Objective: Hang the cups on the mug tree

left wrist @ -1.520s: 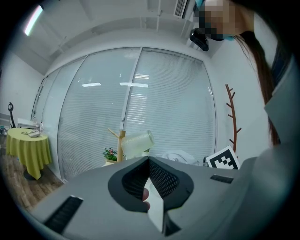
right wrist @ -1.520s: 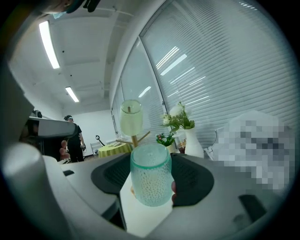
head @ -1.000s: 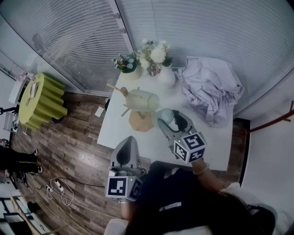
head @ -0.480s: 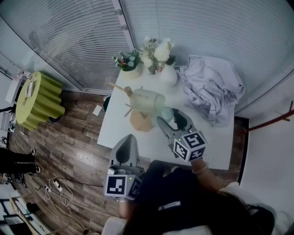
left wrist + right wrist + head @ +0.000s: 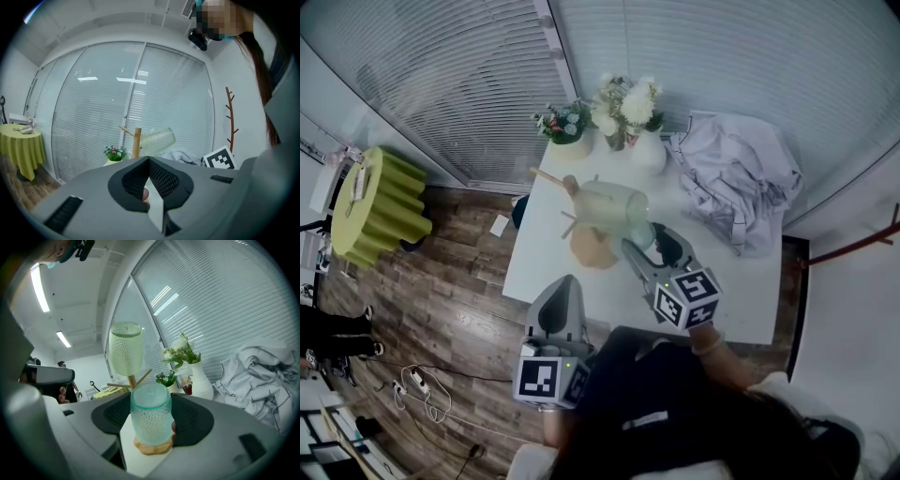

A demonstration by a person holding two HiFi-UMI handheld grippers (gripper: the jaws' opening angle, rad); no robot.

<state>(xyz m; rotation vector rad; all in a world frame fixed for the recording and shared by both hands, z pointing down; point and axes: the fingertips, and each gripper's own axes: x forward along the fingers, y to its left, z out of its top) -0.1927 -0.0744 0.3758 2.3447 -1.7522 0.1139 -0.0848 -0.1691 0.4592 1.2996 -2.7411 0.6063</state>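
One dimpled, translucent teal cup (image 5: pixel 149 409) sits clamped in right gripper (image 5: pixel 152 422).

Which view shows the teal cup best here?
The right gripper view: the teal cup stands large and centred, clamped between the right gripper's jaws. The head view shows only a small part of it past that gripper. The left gripper view does not show it.

In the head view the blue-green cup (image 5: pixel 643 232) is partly hidden behind the right gripper (image 5: pixel 650 247). In the left gripper view the left gripper (image 5: pixel 149 164) covers the bottom of the mug tree (image 5: pixel 136 143). In the right gripper view the crumpled cloth (image 5: pixel 262 376) runs off the right side, and the little red thing (image 5: pixel 187 389) by the vase (image 5: pixel 199 376) is too small to tell.
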